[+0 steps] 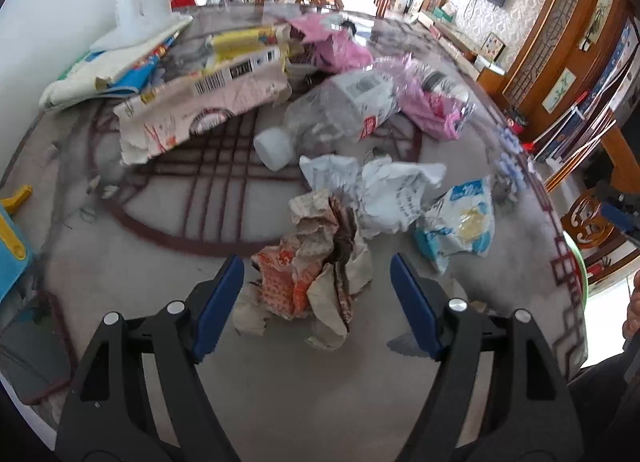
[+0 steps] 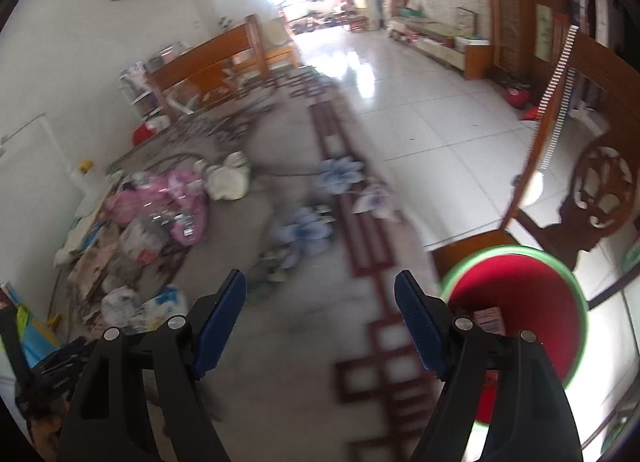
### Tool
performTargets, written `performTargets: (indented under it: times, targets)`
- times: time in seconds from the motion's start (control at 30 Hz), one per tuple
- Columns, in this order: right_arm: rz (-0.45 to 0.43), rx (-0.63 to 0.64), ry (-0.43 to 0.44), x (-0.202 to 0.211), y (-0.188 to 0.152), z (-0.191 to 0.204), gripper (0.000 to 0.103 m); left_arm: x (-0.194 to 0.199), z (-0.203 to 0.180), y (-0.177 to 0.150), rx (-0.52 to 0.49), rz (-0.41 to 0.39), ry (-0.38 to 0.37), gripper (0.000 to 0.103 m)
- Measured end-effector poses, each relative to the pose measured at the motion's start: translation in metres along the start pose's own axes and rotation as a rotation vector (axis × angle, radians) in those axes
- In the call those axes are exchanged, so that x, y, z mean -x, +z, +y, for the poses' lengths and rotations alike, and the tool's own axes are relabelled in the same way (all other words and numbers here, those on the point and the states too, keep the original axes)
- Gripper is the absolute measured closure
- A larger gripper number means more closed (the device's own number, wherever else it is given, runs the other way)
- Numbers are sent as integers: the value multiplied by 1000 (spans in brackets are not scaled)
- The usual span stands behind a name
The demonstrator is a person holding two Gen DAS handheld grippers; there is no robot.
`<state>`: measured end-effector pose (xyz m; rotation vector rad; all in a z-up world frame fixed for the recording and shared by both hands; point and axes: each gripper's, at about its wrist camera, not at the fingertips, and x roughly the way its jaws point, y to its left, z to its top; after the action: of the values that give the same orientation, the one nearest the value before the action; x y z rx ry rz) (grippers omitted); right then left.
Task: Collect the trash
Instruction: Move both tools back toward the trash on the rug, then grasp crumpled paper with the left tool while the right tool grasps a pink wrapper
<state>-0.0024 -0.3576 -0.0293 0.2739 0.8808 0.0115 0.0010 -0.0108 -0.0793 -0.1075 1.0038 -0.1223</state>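
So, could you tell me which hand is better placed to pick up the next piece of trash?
Left. The left gripper is open right over the crumpled orange paper wad; the right gripper faces bare tabletop beside the red bin.

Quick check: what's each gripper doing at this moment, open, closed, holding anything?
Left gripper: open, empty, fingers either side of a crumpled wrapper on the table.
Right gripper: open, empty, over the table beside the red bin.

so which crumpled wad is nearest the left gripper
The orange-and-tan paper wad, lying just ahead of the open left gripper. The white paper wad and the blue-and-white wrapper lie farther back and to the right.
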Motion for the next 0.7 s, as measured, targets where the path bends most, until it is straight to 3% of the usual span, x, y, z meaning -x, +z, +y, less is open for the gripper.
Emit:
performTargets:
  times: [0.07, 0.13, 0.37, 0.47, 0.7]
  targets:
    - [16, 4, 45, -6, -1, 12, 28, -5, 1, -2, 0, 16, -19, 39]
    - [30, -3, 85, -11, -3, 20, 28, -8, 3, -4, 3, 29, -25, 73]
    - [58, -20, 199, -22, -4, 50, 28, 0, 12, -6, 65, 15, -117, 78]
    - [70, -25, 217, -28, 0, 64, 28, 6, 20, -4, 119, 3, -175, 78]
    - [111, -16, 231, -59, 25, 126, 28, 18, 17, 1, 126, -31, -244, 78]
